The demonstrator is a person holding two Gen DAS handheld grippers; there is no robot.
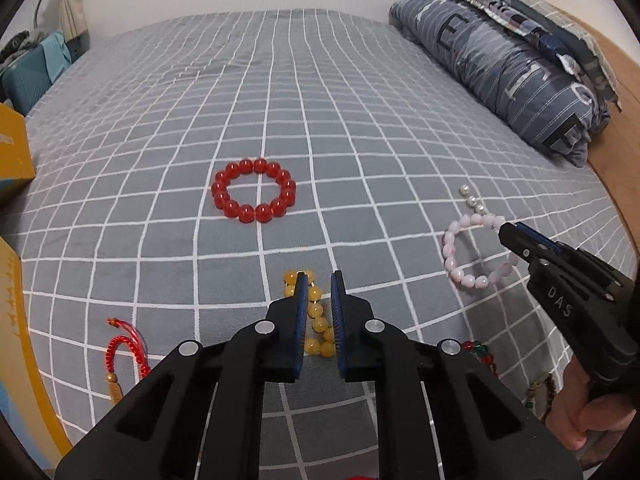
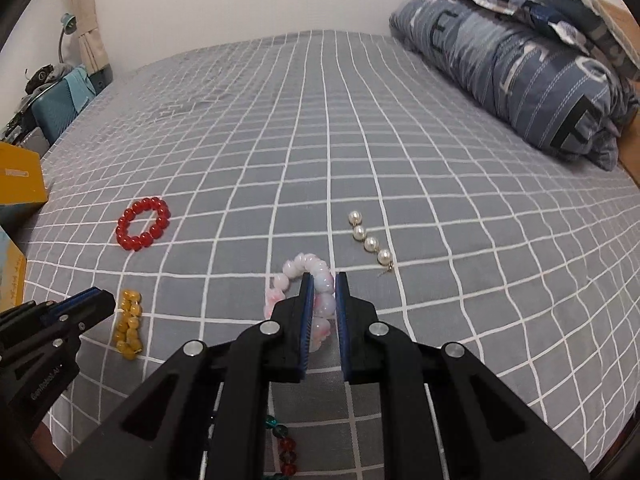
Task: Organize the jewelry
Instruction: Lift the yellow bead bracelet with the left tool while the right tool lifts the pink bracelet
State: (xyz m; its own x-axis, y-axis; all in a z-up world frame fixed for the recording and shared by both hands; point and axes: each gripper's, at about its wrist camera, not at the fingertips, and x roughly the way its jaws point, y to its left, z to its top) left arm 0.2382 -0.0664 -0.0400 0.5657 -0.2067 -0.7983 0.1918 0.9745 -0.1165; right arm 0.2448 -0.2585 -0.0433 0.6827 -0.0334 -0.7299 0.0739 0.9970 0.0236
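The left gripper (image 1: 320, 280) is clamped on the yellow bead bracelet (image 1: 316, 320), just above the grey checked bedsheet (image 1: 360, 120); the right gripper (image 2: 322, 280), its side marked "DAS", is pinched on the pink bead bracelet (image 2: 308, 276). A red bead bracelet (image 1: 254, 190) and a pearl strand (image 2: 370, 240) lie apart on the sheet; the folded quilt (image 2: 520, 64) shows big letters, unreadable

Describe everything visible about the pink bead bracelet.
The pink bracelet is a loop of round, glossy beads in pale pink and milky white, looking like glass or stone. The right gripper is shut on one side of it, so the loop hangs just above the grey checked bedsheet, near a short pearl strand without touching it.
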